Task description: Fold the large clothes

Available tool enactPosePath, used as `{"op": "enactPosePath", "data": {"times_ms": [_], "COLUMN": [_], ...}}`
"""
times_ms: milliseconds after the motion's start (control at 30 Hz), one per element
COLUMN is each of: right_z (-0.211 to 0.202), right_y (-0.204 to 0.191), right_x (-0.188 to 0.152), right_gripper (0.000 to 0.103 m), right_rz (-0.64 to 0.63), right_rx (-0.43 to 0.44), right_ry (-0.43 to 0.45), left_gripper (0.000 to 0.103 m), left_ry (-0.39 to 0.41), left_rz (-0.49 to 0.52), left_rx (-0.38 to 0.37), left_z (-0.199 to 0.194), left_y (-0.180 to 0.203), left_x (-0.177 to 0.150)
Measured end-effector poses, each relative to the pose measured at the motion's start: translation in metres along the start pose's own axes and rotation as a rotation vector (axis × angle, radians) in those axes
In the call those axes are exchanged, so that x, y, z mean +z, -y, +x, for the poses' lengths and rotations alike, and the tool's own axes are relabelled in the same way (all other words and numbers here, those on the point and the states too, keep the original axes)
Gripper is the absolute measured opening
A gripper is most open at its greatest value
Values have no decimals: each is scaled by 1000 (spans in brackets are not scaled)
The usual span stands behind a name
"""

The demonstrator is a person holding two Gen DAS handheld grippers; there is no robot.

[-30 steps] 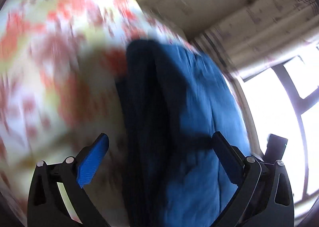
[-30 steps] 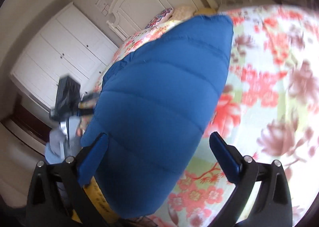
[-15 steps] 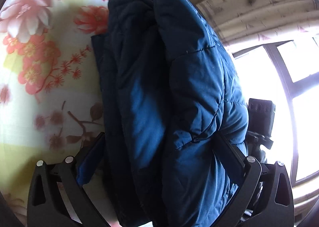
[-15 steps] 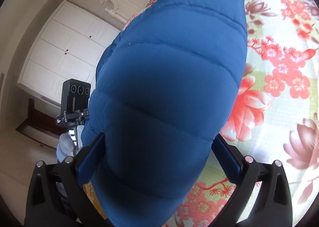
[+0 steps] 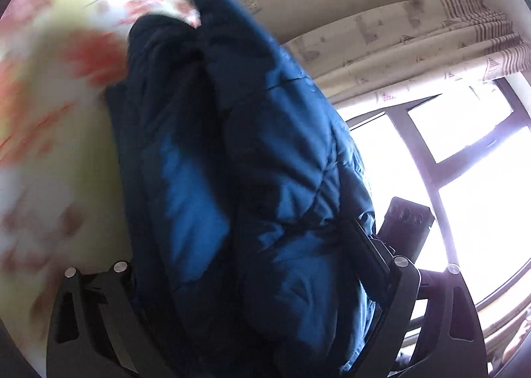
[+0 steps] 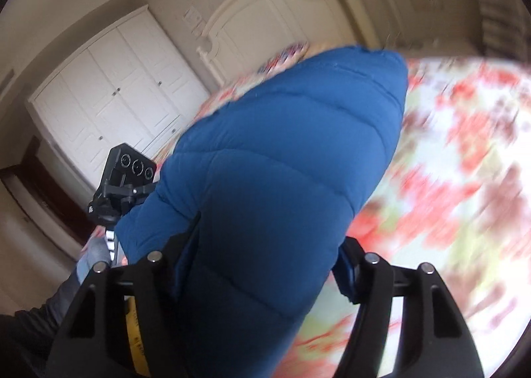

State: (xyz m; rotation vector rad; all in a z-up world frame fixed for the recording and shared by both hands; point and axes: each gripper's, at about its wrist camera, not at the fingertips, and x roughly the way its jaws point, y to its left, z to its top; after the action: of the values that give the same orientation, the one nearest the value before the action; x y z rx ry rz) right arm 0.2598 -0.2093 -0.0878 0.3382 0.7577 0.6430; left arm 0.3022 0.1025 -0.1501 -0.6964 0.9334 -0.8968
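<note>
A thick blue quilted jacket (image 5: 252, 152) lies folded lengthwise on the flowered bedspread (image 5: 49, 86). My left gripper (image 5: 245, 262) has its jaws closing around one end of the bundle. The padding bulges between the fingers, and the right finger (image 5: 365, 245) presses into the fabric. In the right wrist view the jacket (image 6: 282, 162) runs away from me as a long puffy roll. My right gripper (image 6: 265, 255) is closing on its near end, and both pads dig into the sides. The tips of the left gripper's fingers are hidden by the fabric.
The bedspread (image 6: 464, 162) stretches out to the right of the jacket. Behind the bed stand a cream headboard (image 6: 282, 13) and white wardrobe doors (image 6: 109, 96). A curtain (image 5: 415, 39) and a bright window (image 5: 481, 195) are on the other side. The other gripper's black body (image 6: 129, 175) shows beside the jacket.
Both pairs of jaws have narrowed onto the jacket, the right one more. The right view has lifted and turned, showing more headboard and wall. The left view has swung and blurred.
</note>
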Motion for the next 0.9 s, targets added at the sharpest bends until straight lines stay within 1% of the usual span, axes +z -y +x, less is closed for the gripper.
{"op": "enactPosePath", "data": {"times_ms": [100, 167, 233, 267, 300, 333, 367, 400, 433, 467, 500, 567, 600, 633, 700, 733, 767, 800, 833, 867, 900], "right_z": [-24, -33, -34, -30, -23, -14, -13, -12, -13, -16, -16, -25, -32, -46, -71, -83, -100, -110, -128, -140, -155], "right_y": [28, 58, 89, 112, 135, 153, 169, 180, 182, 181, 177, 169, 166, 166, 150, 137, 115, 99, 70, 53, 26], "right_x": [33, 57, 73, 80, 83, 82, 79, 74, 72, 68, 69, 67, 70, 68, 65, 60, 54, 49, 40, 35, 25], "right_gripper": [66, 67, 67, 67, 68, 73, 75, 78, 80, 82, 87, 91, 94, 94, 96, 96, 96, 97, 99, 101, 101], "right_rz": [-3, 20, 47, 73, 112, 151, 195, 243, 249, 246, 244, 260, 272, 285, 281, 257, 211, 172, 106, 57, -14], "right_rx": [-54, -83, -109, -117, -140, -184, -186, -146, -136, -147, -164, -199, -216, -238, -293, -324, -362, -397, -449, -477, -515], "right_ry": [71, 94, 104, 95, 81, 55, 46, 64, 79, 83, 87, 91, 96, 104, 139, 165, 208, 247, 314, 362, 431], "left_gripper": [85, 83, 82, 82, 81, 81, 82, 84, 85, 90, 93, 99, 99, 99, 99, 99, 99, 99, 99, 99, 99], "left_ry": [38, 46, 46, 45, 34, 15, 11, 30, 38, 35, 28, 19, 26, 38, 110, 164, 234, 274, 317, 379, 417], "left_rz": [28, 45, 39, 37, 13, -27, -45, -25, -8, -10, -6, 11, 11, 17, 87, 148, 242, 309, 383, 475, 522], "left_rx": [-46, -42, -16, 7, 42, 75, 108, 119, 135, 146, 155, 190, 211, 217, 278, 340, 416, 463, 513, 573, 604], "left_z": [42, 73, 116, 133, 156, 175, 190, 195, 199, 200, 200, 187, 178, 167, 142, 130, 114, 104, 96, 85, 77], "left_y": [26, 38, 43, 41, 35, 26, 20, 21, 23, 24, 24, 21, 21, 23, 45, 62, 87, 108, 131, 162, 179], "left_x": [36, 62, 90, 100, 111, 116, 118, 116, 114, 114, 113, 112, 111, 109, 100, 93, 82, 73, 62, 45, 34]}}
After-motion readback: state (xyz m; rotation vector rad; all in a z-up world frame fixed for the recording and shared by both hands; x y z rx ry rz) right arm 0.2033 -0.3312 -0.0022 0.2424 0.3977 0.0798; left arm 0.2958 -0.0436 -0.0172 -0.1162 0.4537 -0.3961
